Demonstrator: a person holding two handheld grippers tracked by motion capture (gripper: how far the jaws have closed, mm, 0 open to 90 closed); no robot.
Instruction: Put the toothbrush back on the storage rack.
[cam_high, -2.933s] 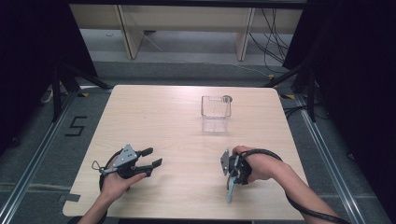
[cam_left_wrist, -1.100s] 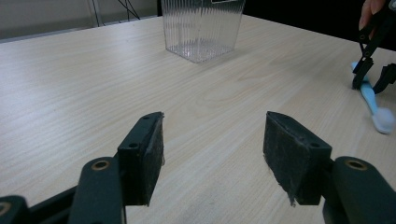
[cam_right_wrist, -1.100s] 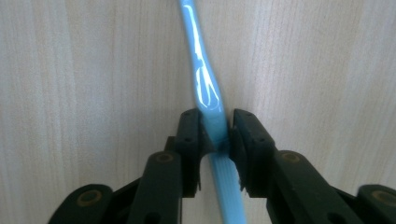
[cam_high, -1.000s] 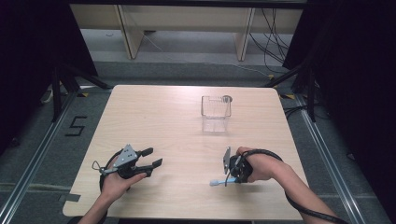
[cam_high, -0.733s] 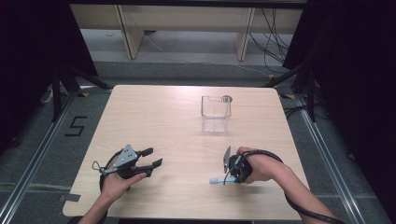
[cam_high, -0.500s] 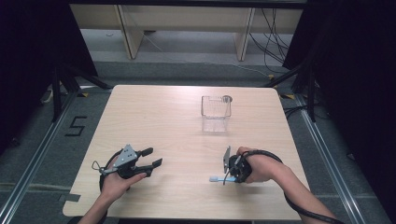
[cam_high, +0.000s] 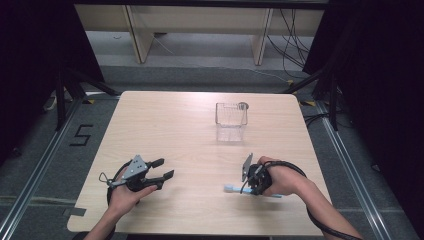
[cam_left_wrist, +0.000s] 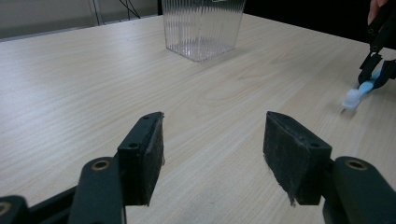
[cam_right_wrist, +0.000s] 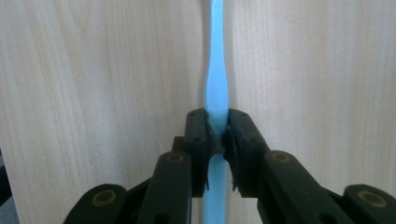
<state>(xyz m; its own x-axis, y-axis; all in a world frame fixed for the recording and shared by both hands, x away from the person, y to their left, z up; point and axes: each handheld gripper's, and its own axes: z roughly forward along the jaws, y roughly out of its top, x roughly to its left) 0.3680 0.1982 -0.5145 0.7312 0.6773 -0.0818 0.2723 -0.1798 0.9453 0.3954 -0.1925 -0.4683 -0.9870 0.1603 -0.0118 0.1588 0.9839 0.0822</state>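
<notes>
In the high view, a blue toothbrush (cam_high: 235, 189) is seen lying across the table (cam_high: 190, 125) at about five o'clock from its centre, clamped by the right gripper (cam_high: 248, 186); the left gripper (cam_high: 165, 168) is held at seven o'clock with jaws parted and nothing between them. A clear cup (cam_high: 231, 121) stands at one o'clock. In the left gripper view, the spread pads (cam_left_wrist: 144, 149) are shown bare above the wood, the cup (cam_left_wrist: 201, 25) at twelve o'clock, the toothbrush (cam_left_wrist: 357, 93) at two o'clock in the right gripper (cam_left_wrist: 379, 70). In the right gripper view, the jaws are clenched on the toothbrush (cam_right_wrist: 215, 79) handle.
</notes>
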